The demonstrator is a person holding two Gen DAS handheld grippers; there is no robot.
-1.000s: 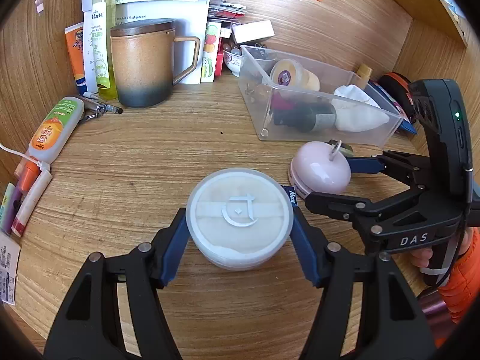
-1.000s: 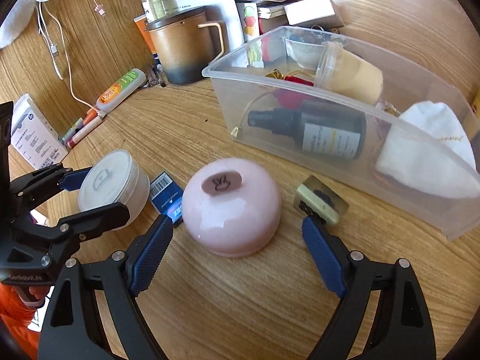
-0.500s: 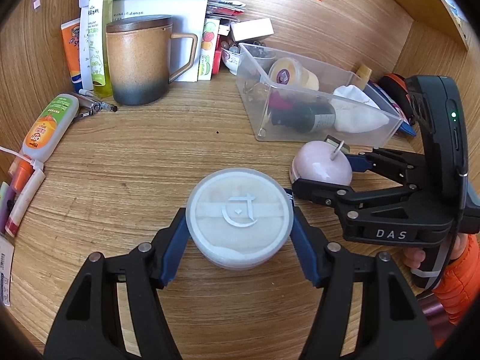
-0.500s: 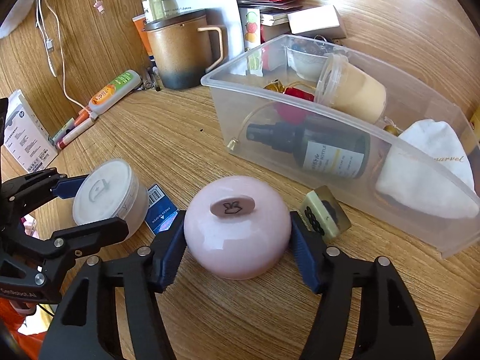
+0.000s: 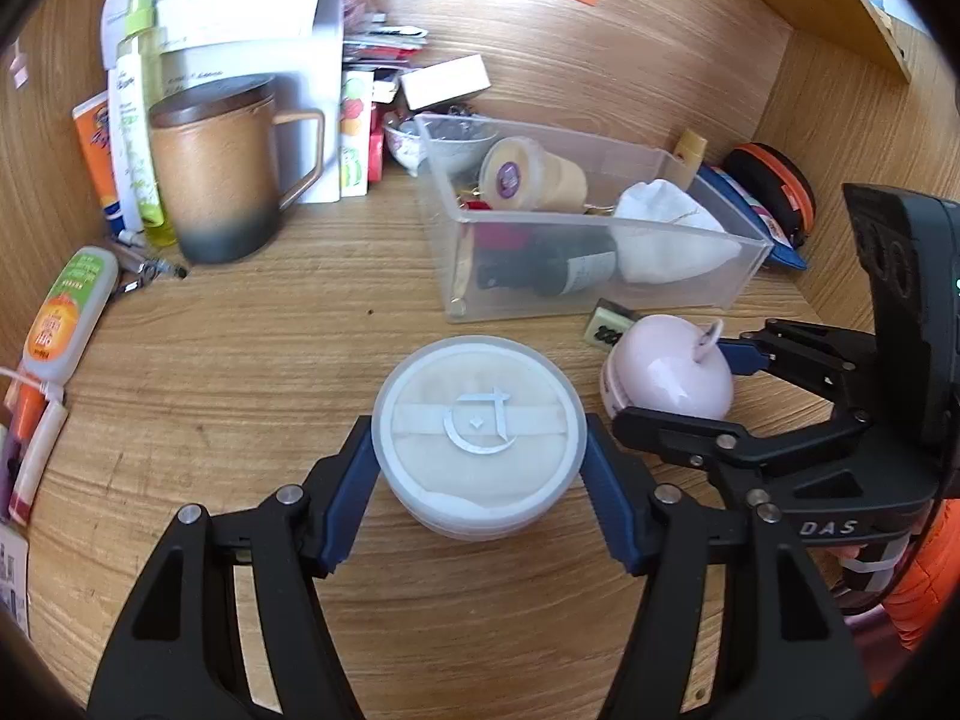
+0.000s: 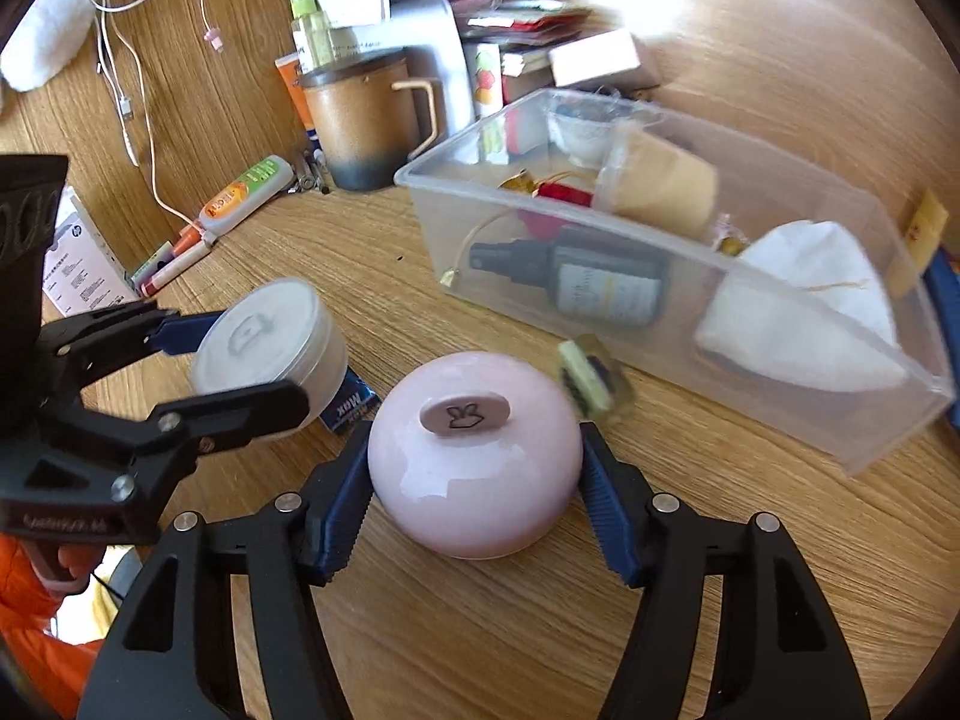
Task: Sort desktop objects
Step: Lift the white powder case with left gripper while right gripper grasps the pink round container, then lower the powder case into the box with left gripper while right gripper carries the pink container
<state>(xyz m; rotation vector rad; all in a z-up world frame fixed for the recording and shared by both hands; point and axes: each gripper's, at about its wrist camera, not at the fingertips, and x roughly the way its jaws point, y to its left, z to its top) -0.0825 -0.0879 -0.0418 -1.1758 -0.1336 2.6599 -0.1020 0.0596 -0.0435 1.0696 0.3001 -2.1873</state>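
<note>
My left gripper is shut on a round white powder jar, held above the wooden desk; the jar also shows in the right wrist view. My right gripper is shut on a pink dome-shaped object with a small rabbit tab on top, lifted off the desk; it also shows in the left wrist view. A clear plastic bin holding a dark spray bottle, a beige cup and a white cloth lies just beyond both grippers.
A brown mug stands at the back left with tubes and bottles beside it. An orange-labelled tube and pens lie at the left. A small patterned block and a blue packet lie near the pink object.
My right gripper closed on the pink object and lifted it. My left gripper, holding the jar, rose and moved forward towards the bin.
</note>
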